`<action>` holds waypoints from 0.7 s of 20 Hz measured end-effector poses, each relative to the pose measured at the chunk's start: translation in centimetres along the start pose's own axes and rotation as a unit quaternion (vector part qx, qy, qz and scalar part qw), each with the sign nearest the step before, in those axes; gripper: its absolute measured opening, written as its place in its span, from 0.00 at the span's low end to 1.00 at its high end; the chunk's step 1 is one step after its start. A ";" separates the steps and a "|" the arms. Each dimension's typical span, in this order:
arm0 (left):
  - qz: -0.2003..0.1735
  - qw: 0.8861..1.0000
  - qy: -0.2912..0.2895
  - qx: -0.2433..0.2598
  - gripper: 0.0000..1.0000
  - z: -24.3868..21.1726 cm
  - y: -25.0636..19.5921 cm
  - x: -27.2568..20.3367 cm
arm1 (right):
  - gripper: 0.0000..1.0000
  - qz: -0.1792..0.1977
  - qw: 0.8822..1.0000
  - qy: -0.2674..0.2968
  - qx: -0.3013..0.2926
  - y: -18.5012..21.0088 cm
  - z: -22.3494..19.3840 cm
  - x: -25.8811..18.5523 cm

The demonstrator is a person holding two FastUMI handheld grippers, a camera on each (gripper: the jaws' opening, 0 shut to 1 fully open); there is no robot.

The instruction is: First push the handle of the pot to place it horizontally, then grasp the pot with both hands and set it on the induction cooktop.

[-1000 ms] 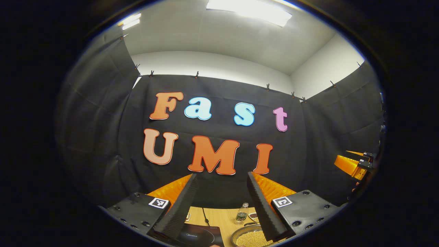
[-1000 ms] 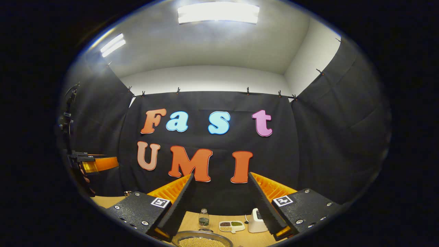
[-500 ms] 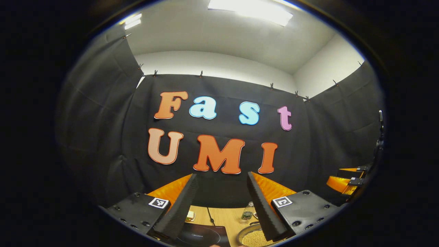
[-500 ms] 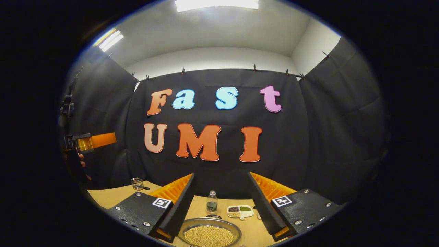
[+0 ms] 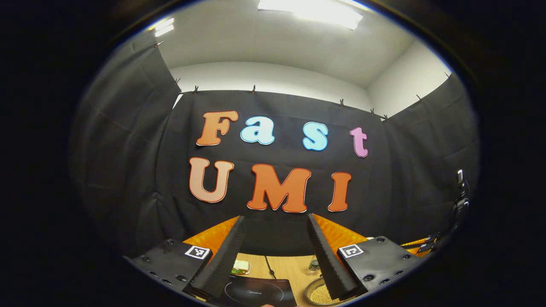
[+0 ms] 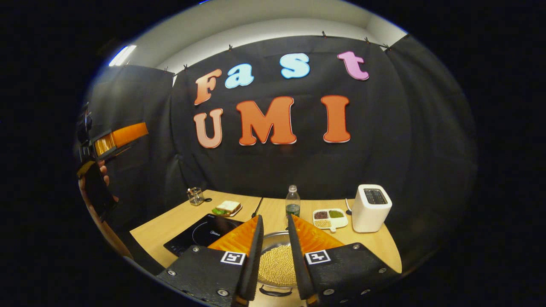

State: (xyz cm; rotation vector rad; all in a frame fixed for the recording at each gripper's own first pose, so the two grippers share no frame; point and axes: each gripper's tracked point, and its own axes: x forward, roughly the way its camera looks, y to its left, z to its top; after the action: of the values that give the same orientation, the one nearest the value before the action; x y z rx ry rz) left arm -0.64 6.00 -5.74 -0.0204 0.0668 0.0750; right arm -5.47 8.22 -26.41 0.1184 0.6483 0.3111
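pot: The pot (image 6: 278,264) sits on the table (image 6: 170,224) just right of the cooktop (image 6: 200,232), full of small yellowish beans. In the right gripper view it's straight ahead, between your fingers.

handle: There's a dark loop (image 6: 273,292) at the pot's near rim, so it's pointing at you, not sideways. That looks like the bit you need to push first.

right gripper: The right gripper (image 6: 275,266) is hovering over the pot with the fingers narrowed to a slim gap, nothing pinched. Keep them close like that and nudge with one fingertip. Go low and slow so the pot turns instead of sliding or tipping the beans out.

left gripper: The left gripper (image 5: 273,260) is spread wide, empty, held up and aimed at the wall. The cooktop's just under its fingers. Bring it down only once the handle's across.

watch out: The bottle (image 6: 292,201), snack tray (image 6: 330,218) and toaster (image 6: 370,208) stand behind the pot, so push sideways, not away from you.

writing: There's small print on the cooktop but it's too tiny to make out. The square markers on the grippers are patterns, not text.
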 end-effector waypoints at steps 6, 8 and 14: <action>0.005 1.000 0.017 -0.002 0.94 -1.3 1.0 0.9 | 0.06 0.056 0.989 0.134 0.030 2.6 -9.4 1.8; 0.006 1.000 0.021 -0.004 0.94 -1.7 1.2 0.9 | 0.00 0.067 0.981 0.174 0.047 2.9 -12.0 1.7; 0.003 0.999 0.039 -0.006 0.96 -3.0 1.2 1.7 | 0.00 0.100 0.952 0.279 0.079 5.3 -19.2 1.4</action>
State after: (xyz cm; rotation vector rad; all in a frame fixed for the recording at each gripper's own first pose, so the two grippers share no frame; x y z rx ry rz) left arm 0.80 7.30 -8.90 -0.0349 0.1453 0.0810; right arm -17.44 13.95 -41.28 0.2552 1.2287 0.4965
